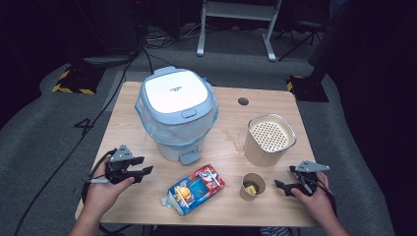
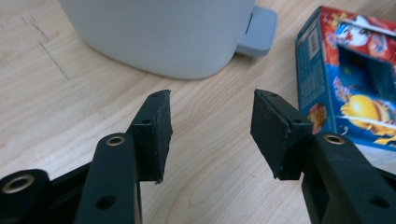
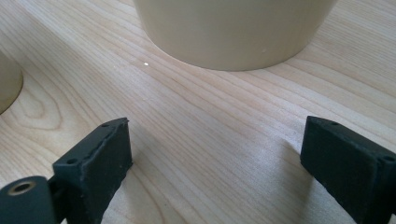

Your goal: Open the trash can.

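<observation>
Forearms and hands enter the high view from the bottom edge: the left gripper rests on the wooden tabletop beside a colourful printed carton lying on its side, the right gripper just beside a small paper cup with something yellowish inside. Farther back stand a pedal bin with closed lid and blue liner, and a beige container with a perforated insert.

Left gripper view: jaws spread, empty, aimed between the bin's base with its grey pedal and the carton.

Right gripper view: jaws spread wide over bare wood, the beige container ahead, the cup's rim at far left.

Judged stage: approach, nothing grasped. The next move probably calls for closing on the carton or cup and opening the bin.
</observation>
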{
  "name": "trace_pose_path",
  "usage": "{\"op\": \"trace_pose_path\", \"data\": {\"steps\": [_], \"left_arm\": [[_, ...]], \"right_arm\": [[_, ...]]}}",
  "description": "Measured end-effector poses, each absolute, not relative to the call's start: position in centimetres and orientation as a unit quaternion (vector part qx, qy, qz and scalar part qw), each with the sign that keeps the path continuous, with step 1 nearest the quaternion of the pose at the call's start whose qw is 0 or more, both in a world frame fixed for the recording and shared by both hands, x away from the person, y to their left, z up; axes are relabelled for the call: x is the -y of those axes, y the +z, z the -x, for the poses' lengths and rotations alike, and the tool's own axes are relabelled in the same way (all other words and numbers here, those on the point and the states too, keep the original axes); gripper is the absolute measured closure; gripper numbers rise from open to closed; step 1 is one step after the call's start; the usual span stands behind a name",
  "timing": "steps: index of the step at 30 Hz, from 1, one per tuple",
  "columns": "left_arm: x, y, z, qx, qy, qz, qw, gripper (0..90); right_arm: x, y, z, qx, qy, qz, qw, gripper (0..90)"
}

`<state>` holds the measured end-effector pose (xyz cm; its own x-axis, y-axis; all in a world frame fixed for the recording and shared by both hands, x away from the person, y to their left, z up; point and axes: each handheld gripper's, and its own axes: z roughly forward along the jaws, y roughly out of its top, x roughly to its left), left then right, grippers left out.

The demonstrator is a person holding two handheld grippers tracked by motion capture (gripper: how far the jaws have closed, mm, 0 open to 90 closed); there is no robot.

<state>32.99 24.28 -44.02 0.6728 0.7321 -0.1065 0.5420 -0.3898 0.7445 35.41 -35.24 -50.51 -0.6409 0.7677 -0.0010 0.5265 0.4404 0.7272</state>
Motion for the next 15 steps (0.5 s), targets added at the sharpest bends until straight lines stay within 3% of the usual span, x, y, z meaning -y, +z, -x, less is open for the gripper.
{"op": "trace_pose_path", "data": {"steps": [15], "left_arm": [[-24.1,-40.9,-32.9,-0.341,0.122,-0.801,0.477,52.7]], "right_arm": [[35.3,-50.5,-35.7,-0.836,0.36,-0.38,0.165,8.8]]}}
